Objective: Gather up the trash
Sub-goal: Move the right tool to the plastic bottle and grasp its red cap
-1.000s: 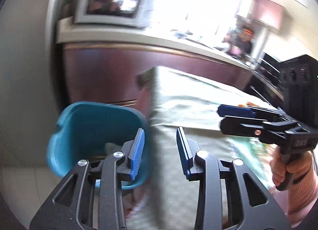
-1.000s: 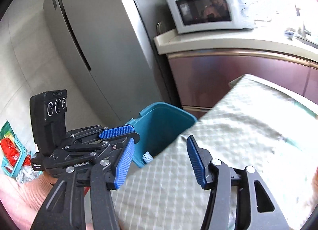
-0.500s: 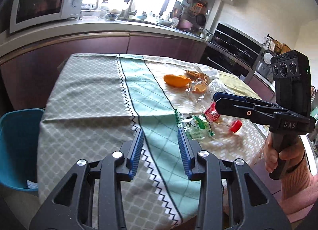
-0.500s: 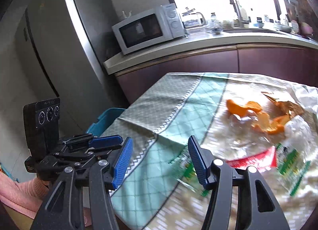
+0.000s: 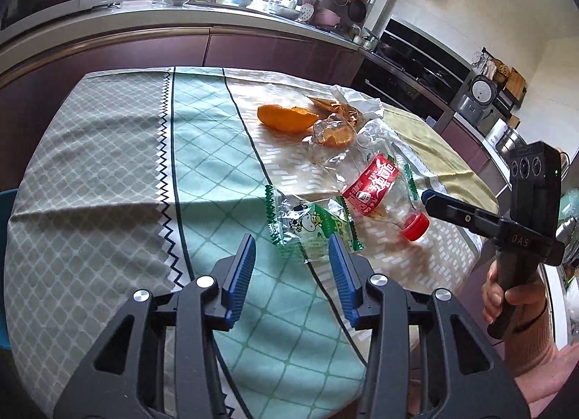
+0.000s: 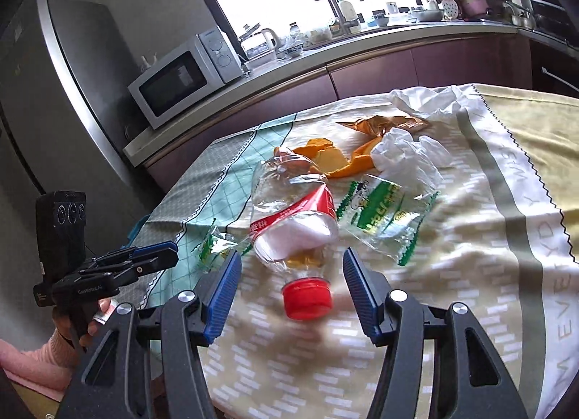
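Trash lies on the clothed table point(image 5: 108, 172). A crushed clear bottle point(image 5: 376, 187) with red label and red cap point(image 6: 307, 297) lies cap toward my right gripper point(image 6: 289, 270), which is open and empty just short of it. A green-and-clear wrapper point(image 5: 307, 227) lies in front of my open, empty left gripper point(image 5: 291, 252); it also shows in the right wrist view point(image 6: 213, 245). Orange peel point(image 5: 286, 116), a second green wrapper point(image 6: 383, 212), a brown wrapper point(image 6: 383, 124) and crumpled white plastic point(image 6: 405, 154) lie farther back.
A sliver of the teal bin point(image 5: 5, 201) shows at the table's left edge. A kitchen counter with a microwave point(image 6: 181, 76) runs behind the table. A steel fridge point(image 6: 72, 75) stands left. An oven and appliances line the right wall point(image 5: 416, 64).
Both grippers swung from the teal bin by the fridge over to the table and closed in on the trash. Both stay open and empty.
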Demonstrator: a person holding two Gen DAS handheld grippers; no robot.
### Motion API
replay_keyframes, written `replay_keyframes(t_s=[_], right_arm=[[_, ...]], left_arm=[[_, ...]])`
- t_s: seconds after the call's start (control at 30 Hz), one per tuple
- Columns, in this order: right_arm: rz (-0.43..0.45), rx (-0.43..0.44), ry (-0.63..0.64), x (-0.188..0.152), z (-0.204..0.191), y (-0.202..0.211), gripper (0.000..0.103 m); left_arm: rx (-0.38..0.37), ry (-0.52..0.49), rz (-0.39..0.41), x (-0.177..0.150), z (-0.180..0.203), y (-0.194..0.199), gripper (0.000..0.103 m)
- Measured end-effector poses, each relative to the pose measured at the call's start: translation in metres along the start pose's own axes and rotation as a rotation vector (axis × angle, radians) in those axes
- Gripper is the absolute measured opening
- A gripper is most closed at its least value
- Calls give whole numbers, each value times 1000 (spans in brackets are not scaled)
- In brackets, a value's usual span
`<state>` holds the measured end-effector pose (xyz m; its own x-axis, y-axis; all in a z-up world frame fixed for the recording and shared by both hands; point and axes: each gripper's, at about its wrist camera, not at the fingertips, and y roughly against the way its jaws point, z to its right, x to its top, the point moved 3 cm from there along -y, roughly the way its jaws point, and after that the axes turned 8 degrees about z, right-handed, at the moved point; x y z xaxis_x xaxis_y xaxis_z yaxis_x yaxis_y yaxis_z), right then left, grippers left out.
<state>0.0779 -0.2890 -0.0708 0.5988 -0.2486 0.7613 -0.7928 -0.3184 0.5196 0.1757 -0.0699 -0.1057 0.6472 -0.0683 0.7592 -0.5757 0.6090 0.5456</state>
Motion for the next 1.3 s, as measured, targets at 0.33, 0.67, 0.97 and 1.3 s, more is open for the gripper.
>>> replay_keyframes(t_s=[0.33,0.67,0.97,1.3], right_arm=[[-20,42,-51,-8,12,-13,58],[-37,69,-74,-12,13,-21,50],[-44,93,-95,-16,16,-20,34],[-30,105,-122,-16,17,-17,30]], left_arm=[[-12,65,-56,4,-5,-23,47],[-49,99,-109,5,-1,-46,52],[-94,128,-136,7,6,-60,25],[-105,101,-98,8,15,-52,12]])
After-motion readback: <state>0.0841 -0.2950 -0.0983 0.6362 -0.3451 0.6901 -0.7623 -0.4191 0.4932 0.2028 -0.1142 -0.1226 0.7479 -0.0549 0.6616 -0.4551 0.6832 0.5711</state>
